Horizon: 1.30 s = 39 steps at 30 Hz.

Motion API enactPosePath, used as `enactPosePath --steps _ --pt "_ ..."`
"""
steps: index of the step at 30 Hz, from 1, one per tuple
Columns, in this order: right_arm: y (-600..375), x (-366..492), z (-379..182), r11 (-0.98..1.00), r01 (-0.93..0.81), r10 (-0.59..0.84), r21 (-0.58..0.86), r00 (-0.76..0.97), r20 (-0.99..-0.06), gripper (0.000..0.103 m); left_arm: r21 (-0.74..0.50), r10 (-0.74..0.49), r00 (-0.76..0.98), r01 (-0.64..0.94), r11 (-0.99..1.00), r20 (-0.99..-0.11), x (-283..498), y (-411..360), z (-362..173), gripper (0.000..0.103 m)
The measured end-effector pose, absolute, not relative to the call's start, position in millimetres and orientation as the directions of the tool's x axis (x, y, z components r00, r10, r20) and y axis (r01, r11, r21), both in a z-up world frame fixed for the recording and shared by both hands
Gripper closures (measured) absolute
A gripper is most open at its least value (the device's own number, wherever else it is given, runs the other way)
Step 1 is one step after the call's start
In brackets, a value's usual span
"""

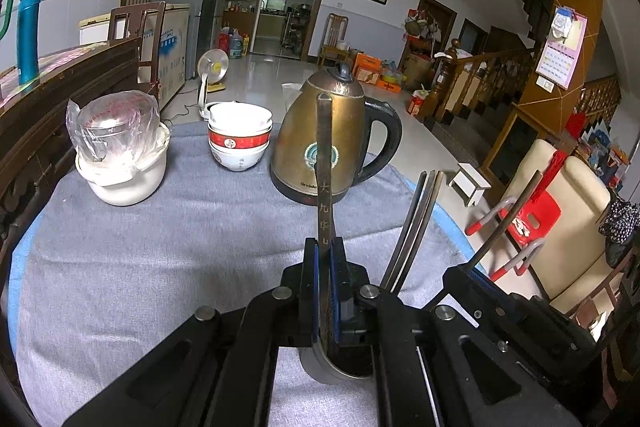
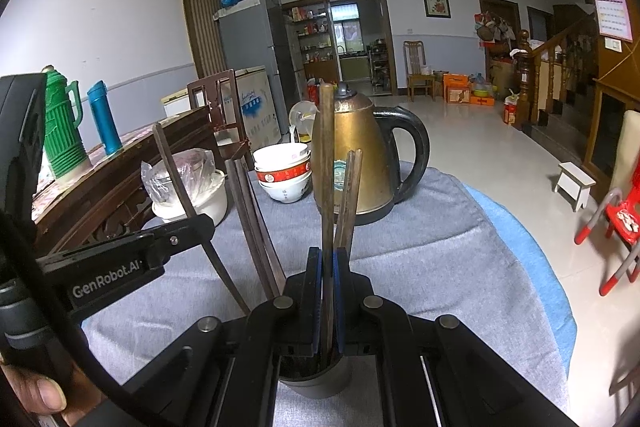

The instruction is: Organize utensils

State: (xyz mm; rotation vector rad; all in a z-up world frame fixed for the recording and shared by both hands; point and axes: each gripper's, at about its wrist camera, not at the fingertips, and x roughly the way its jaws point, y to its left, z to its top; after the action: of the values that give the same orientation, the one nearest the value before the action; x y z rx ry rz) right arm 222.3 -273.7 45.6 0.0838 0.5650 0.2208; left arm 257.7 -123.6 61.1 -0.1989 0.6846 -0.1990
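L gripper [image 1: 325, 247] clamped on metal spoon handle [image 1: 324, 163], bowl end low inside holder cup [image 1: 340, 373]. R gripper [image 2: 328, 255] clamped on one chopstick [image 2: 327, 163], tip in cup. Other chopsticks [image 2: 256, 227] already in. Judgement: nearly done; release both, check cloth [image 1: 160, 247] for strays.

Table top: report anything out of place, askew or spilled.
Nothing spilled or damaged. The brass kettle, stacked bowls and plastic-wrapped white pot stand upright on the grey cloth. Only the chopsticks in the holder lean at different angles.
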Motion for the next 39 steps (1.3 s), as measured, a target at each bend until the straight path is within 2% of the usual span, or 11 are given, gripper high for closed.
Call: enactPosePath --steps 10,20,22,23,24,26,28,30,31,32,39 --pt "-271.9 223.8 45.5 0.971 -0.192 0.238 0.141 0.816 -0.527 0.097 -0.253 -0.247 0.755 0.111 0.961 -0.607 261.2 -121.0 60.6 0.097" --pt "-274.8 234.2 34.0 0.966 -0.194 0.256 0.168 0.779 -0.572 0.096 -0.254 -0.255 0.723 0.113 0.961 -0.642 267.7 -124.0 49.6 0.096" --pt "-277.7 237.4 32.3 0.966 -0.187 0.258 0.180 0.769 -0.585 0.096 -0.256 -0.256 0.721 0.113 0.960 -0.644 266.1 -122.3 50.6 0.092" --pt "-279.1 238.1 31.8 0.967 -0.181 0.252 0.177 0.768 -0.590 0.095 -0.257 -0.258 0.722 0.114 0.959 -0.642 264.9 -122.0 52.3 0.083" --pt "-280.1 238.0 32.0 0.969 -0.177 0.245 0.172 0.770 -0.590 0.094 -0.255 -0.254 0.730 0.112 0.960 -0.635 263.2 -120.3 55.9 0.068" --pt "-283.4 237.6 33.5 0.971 -0.162 0.235 0.175 0.775 -0.587 0.093 -0.252 -0.242 0.755 0.104 0.962 -0.610 257.5 -116.2 62.8 0.056" --pt "-286.9 235.6 36.6 0.973 -0.148 0.226 0.180 0.785 -0.577 0.084 -0.258 -0.239 0.766 0.099 0.961 -0.597 253.5 -111.2 68.8 0.055" --pt "-291.9 233.0 41.1 0.972 -0.133 0.220 0.193 0.797 -0.562 0.066 -0.267 -0.241 0.772 0.095 0.959 -0.589 249.6 -105.5 73.5 0.053" --pt "-293.7 230.8 44.2 0.972 -0.127 0.218 0.199 0.805 -0.552 0.046 -0.269 -0.237 0.777 0.091 0.959 -0.583 247.6 -102.6 75.9 0.053" --pt "-296.4 227.7 47.9 0.971 -0.121 0.215 0.206 0.818 -0.533 0.037 -0.271 -0.233 0.784 0.087 0.959 -0.575 244.7 -98.7 78.7 0.051" --pt "-311.4 210.7 72.5 0.964 -0.085 0.193 0.251 0.874 -0.445 0.037 -0.256 -0.217 0.791 0.078 0.963 -0.572 234.4 -89.3 84.1 0.035"
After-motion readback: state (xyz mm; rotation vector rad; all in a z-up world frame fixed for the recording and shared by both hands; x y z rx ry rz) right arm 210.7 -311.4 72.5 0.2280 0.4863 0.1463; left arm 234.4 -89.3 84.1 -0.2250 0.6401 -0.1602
